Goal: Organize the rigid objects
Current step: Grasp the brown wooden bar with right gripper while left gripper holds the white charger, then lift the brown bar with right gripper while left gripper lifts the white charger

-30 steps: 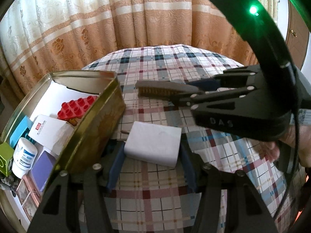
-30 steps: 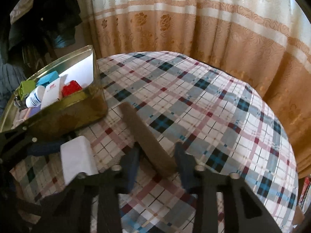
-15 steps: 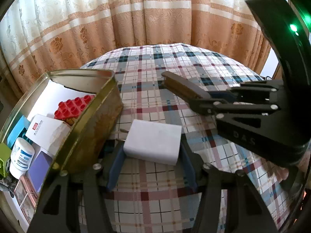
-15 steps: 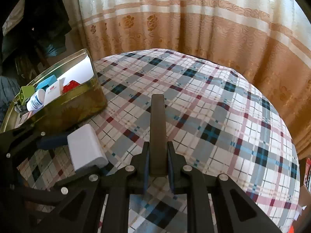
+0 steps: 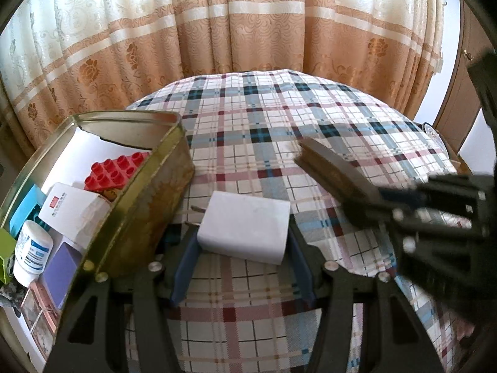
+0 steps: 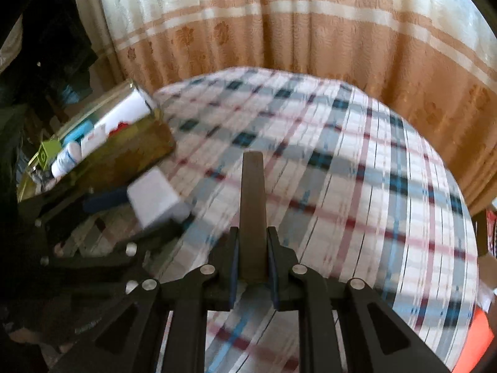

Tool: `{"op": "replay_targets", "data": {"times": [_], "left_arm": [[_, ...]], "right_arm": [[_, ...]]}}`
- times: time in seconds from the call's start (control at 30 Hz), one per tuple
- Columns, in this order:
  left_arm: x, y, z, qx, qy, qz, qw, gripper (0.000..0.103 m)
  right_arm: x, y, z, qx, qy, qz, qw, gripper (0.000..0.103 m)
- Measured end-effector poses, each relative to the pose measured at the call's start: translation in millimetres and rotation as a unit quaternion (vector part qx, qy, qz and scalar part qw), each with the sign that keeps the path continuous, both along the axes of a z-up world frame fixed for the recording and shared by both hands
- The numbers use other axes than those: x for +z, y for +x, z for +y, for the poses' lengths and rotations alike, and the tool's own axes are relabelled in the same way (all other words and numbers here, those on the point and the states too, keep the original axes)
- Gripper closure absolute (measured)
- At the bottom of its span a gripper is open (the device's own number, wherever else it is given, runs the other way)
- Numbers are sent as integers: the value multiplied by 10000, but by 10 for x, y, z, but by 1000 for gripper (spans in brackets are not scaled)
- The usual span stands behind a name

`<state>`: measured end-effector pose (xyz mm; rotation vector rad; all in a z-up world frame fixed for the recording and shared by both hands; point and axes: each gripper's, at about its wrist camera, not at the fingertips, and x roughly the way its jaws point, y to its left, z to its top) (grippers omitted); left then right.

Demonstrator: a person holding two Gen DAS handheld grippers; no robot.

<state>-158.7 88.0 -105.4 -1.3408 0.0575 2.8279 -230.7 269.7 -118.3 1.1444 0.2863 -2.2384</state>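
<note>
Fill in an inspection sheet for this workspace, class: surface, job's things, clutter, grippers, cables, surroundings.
Surface: round table under plaid cloth.
Job's things: white rectangular block on the cloth beside the gold metal tin; long brown flat brush.
Clutter: the tin holds a red toy brick, white card box, white bottle.
Grippers: left hand-held gripper straddles the block, contact unclear; right hand-held gripper shut on the brush.
Cables: nothing seen.
Surroundings: cream-and-orange floral curtain.
</note>
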Motion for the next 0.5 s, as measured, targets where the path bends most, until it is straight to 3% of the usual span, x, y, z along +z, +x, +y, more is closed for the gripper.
{"op": "replay_targets", "data": {"times": [0.47, 0.5], "left_arm": [[-4, -15, 7, -39, 114, -26, 9999, 47], [-5, -16, 4, -41, 125, -26, 9999, 47]], "right_arm": [[6, 318, 106, -725, -10, 54, 9974, 85], [8, 309, 93, -748, -4, 54, 9972, 81]]}}
